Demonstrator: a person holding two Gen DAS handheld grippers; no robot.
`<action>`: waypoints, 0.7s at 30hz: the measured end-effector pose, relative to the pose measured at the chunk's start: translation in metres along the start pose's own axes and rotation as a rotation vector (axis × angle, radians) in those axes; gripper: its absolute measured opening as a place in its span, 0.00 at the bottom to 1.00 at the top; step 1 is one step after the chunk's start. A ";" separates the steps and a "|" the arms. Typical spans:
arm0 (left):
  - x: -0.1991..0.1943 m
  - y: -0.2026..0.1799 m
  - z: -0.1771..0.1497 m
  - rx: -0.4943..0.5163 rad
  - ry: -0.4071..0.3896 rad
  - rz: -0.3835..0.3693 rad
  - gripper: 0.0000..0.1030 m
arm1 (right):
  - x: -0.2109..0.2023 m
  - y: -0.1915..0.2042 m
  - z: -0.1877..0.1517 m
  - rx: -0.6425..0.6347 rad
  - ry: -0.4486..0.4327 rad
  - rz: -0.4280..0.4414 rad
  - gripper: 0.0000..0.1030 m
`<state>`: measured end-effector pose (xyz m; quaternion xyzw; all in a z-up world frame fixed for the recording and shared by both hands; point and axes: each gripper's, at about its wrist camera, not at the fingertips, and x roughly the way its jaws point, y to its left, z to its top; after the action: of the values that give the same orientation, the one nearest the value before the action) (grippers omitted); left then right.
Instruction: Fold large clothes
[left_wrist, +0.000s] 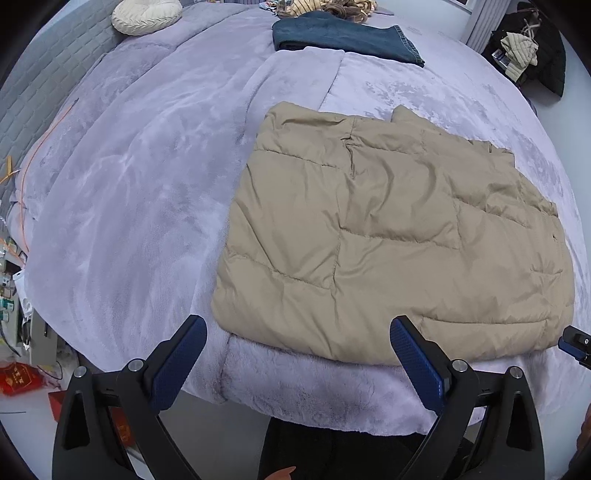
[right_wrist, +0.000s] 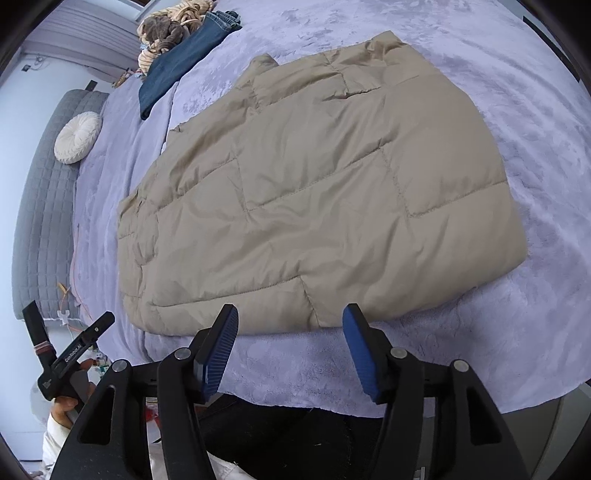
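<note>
A tan quilted puffer jacket (left_wrist: 391, 236) lies folded flat on the lilac plush bedspread (left_wrist: 140, 192), near the bed's front edge. It also shows in the right wrist view (right_wrist: 314, 192). My left gripper (left_wrist: 299, 328) is open and empty, held just short of the jacket's near hem. My right gripper (right_wrist: 290, 317) is open and empty, with its fingertips at the jacket's near edge. The left gripper's body (right_wrist: 70, 362) shows at the lower left of the right wrist view.
Folded dark jeans (left_wrist: 343, 37) and a heap of striped clothes (left_wrist: 332, 7) lie at the bed's far side. A round cream cushion (left_wrist: 146, 14) leans on the grey headboard (right_wrist: 44, 206). Clutter sits on the floor at left (left_wrist: 18, 302). Dark clothes hang at far right (left_wrist: 532, 55).
</note>
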<state>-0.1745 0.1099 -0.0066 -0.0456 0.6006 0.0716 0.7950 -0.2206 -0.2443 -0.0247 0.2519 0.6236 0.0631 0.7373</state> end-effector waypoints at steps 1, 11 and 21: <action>0.000 -0.001 -0.001 0.005 0.002 -0.001 0.97 | 0.002 0.002 -0.001 -0.007 0.006 -0.003 0.70; 0.013 0.007 0.020 0.068 0.027 -0.049 0.97 | 0.012 0.035 0.005 -0.031 -0.034 0.010 0.82; 0.046 0.032 0.058 0.113 0.083 -0.115 0.97 | 0.043 0.072 0.006 0.016 -0.015 -0.030 0.84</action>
<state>-0.1124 0.1533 -0.0341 -0.0381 0.6327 -0.0104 0.7734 -0.1899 -0.1656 -0.0301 0.2488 0.6221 0.0452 0.7410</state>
